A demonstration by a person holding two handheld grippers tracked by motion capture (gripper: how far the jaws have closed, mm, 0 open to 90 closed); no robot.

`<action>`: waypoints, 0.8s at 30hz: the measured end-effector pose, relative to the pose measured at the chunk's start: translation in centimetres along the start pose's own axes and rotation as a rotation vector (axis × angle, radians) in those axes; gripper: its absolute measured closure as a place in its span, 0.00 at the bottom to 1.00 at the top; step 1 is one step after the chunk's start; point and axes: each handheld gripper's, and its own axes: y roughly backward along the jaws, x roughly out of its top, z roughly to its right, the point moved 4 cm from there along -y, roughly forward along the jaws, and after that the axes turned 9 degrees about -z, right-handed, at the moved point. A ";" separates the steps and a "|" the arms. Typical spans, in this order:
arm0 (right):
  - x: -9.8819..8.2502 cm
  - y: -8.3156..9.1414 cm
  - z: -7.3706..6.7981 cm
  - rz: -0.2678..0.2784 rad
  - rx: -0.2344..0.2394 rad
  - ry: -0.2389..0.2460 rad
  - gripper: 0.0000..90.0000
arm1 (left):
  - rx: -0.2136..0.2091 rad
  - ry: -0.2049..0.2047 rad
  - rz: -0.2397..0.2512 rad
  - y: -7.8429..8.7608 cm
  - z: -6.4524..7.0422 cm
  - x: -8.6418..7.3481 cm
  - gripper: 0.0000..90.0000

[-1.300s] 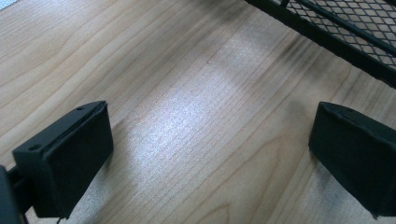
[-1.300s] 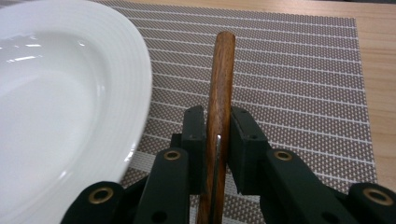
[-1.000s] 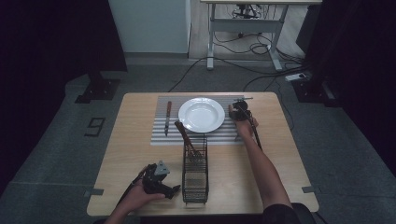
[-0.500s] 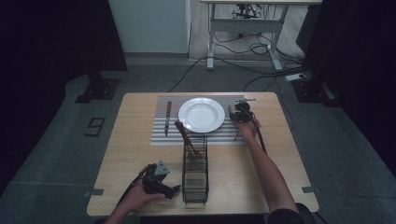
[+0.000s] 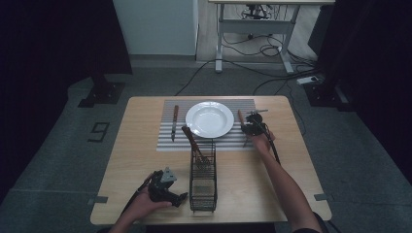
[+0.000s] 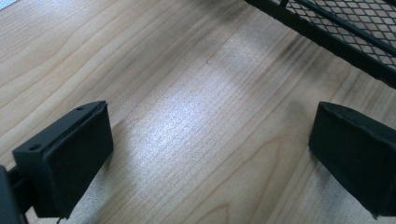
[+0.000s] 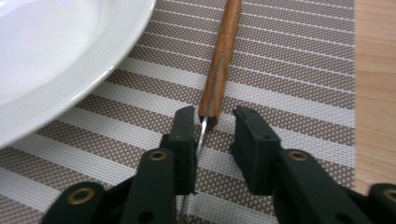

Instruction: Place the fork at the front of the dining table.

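right gripper (image 7: 213, 126): jaws slightly apart, straddling the metal shank of a wooden-handled utensil (image 7: 220, 60), not clamped on it
utensil: flat on the striped placemat (image 7: 299, 74), just beside the white plate (image 7: 56, 51)
left gripper (image 6: 210, 154): jaws wide apart above the bare table (image 6: 154, 60), near the wire basket (image 6: 345, 28)

Wooden table (image 5: 141, 145), centre frame. Grey floor (image 5: 58, 160) around it, number marking (image 5: 98, 131) at left. Second desk's white legs (image 5: 218, 46) top centre, cables (image 5: 272, 48) beneath. Dark curtains (image 5: 43, 43) both sides.
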 end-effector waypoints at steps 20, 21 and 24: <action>2.7 -2.1 0.2 0.027 0.009 -0.083 0.89 | 0.000 0.000 -0.001 0.0 0.0 0.0 0.00; 2.8 -2.1 0.3 0.028 0.007 -0.084 0.89 | 0.000 0.000 0.000 0.0 0.0 0.0 0.00; 2.9 -2.2 0.5 0.033 0.012 -0.090 0.89 | 0.000 0.000 0.000 0.0 0.0 0.0 0.00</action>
